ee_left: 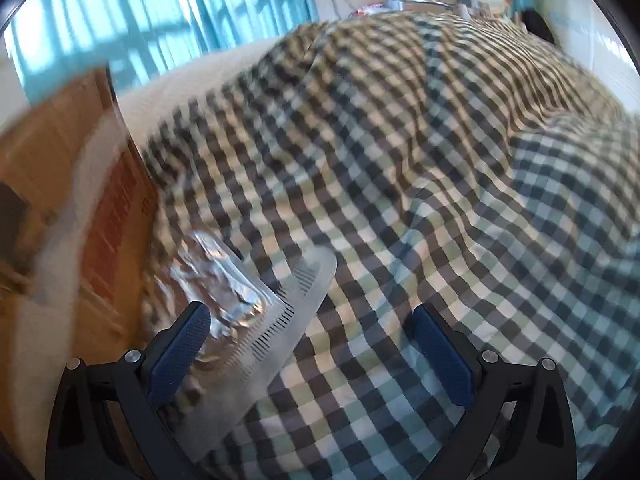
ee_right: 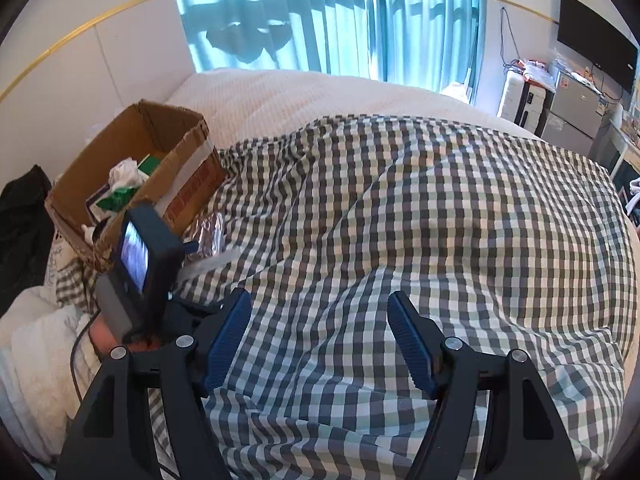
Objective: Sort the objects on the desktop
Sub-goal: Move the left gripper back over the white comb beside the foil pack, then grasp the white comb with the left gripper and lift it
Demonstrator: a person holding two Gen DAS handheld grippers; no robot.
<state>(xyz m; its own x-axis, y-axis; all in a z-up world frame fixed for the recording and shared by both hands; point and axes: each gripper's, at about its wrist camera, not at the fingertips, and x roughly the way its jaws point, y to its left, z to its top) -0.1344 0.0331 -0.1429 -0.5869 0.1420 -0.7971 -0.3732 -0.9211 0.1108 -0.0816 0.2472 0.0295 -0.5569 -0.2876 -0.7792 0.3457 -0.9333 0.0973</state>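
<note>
Landmark: the cardboard box (ee_right: 136, 168), standing on the bed at the edge of the checked cover (ee_right: 440, 216).

Your left gripper (ee_left: 310, 316) has its jaws spread wide and nothing pinched between them. The left pad (ee_left: 180, 356) sits right at the near end of a foil blister pack (ee_left: 216, 276); you cannot tell from the blurred left wrist view whether it touches. The right pad is over bare checked cloth.

The foil pack lies on the cover just beside the box's printed side wall, on the side away from the wall of the room. A translucent plastic comb (ee_left: 288, 312) lies partly under the pack, on its far side from the box.

Your right gripper (ee_right: 320, 316) is also spread and empty, over the cover well apart from the box.

Inside the box: crumpled white paper (ee_right: 124, 172) and a green-and-white packet (ee_right: 120, 198).
</note>
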